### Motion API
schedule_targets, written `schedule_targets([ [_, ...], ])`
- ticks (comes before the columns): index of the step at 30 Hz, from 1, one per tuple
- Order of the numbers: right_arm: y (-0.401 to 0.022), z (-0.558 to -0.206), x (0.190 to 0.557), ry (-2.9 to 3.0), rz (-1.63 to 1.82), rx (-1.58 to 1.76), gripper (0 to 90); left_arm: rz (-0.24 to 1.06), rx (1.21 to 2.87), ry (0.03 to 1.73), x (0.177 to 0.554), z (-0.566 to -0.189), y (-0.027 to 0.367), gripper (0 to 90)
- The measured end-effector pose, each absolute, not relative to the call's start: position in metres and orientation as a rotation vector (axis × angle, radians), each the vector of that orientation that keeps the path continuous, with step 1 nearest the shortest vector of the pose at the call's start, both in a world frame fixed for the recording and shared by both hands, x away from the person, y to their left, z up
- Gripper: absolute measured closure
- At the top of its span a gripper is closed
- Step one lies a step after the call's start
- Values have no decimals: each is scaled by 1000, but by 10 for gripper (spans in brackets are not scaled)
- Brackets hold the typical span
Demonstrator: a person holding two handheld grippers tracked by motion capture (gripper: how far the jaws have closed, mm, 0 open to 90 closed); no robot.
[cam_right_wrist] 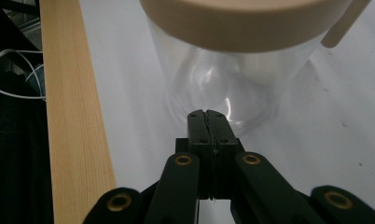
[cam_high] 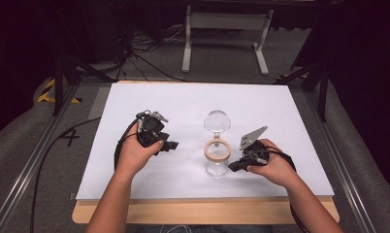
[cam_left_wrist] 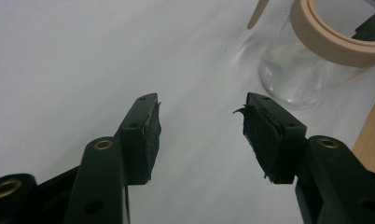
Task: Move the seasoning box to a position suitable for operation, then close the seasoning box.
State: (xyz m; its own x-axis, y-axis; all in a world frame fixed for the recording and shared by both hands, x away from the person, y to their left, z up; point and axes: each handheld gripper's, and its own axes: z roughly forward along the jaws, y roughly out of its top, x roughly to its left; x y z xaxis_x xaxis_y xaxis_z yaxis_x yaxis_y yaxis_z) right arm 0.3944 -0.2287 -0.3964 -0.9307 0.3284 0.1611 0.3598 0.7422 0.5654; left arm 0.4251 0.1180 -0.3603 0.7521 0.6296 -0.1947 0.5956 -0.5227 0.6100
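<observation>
A clear glass jar [cam_high: 217, 164] with a pale wooden ring [cam_high: 217, 149] on its mouth stands on the white board [cam_high: 135, 174], near the front middle. Just behind it lies a round clear glass lid [cam_high: 217, 121]. My left gripper [cam_high: 171, 144] is to the jar's left, open, with nothing between its jaws; in the left gripper view the left gripper [cam_left_wrist: 199, 107] points past the jar [cam_left_wrist: 293, 79]. My right gripper [cam_high: 231, 166] is shut and empty at the jar's right. In the right gripper view the right gripper [cam_right_wrist: 207, 114] is close to the jar's base [cam_right_wrist: 223, 88].
The white board lies on a wooden tabletop whose front edge [cam_high: 207, 211] shows below it. Cables [cam_high: 135, 46] and a white stand [cam_high: 227, 22] are on the grey floor beyond the table. Metal rails [cam_high: 38, 145] run along both sides.
</observation>
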Motion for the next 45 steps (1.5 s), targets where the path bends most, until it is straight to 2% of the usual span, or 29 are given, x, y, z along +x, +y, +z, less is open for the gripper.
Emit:
schedule_targets([
  [15, -229, -395, 393, -2902, -921, -561, 900, 65, 2261, 916, 425, -360, 118, 463],
  [26, -240, -378, 389, -2887, -1049, -596, 900, 63, 2250, 886, 424, -356, 115, 466],
  [33, -247, -361, 382, -2878, -1179, -632, 900, 65, 2204, 860, 427, -353, 110, 506],
  [36, -249, -355, 377, -2856, -1264, -649, 900, 72, 2166, 844, 429, -351, 103, 545],
  [41, -249, -350, 374, -2837, -1354, -683, 900, 111, 2124, 788, 437, -344, 86, 665],
  [45, -246, -348, 373, -2824, -1407, -695, 900, 90, 2072, 793, 453, -341, 75, 834],
])
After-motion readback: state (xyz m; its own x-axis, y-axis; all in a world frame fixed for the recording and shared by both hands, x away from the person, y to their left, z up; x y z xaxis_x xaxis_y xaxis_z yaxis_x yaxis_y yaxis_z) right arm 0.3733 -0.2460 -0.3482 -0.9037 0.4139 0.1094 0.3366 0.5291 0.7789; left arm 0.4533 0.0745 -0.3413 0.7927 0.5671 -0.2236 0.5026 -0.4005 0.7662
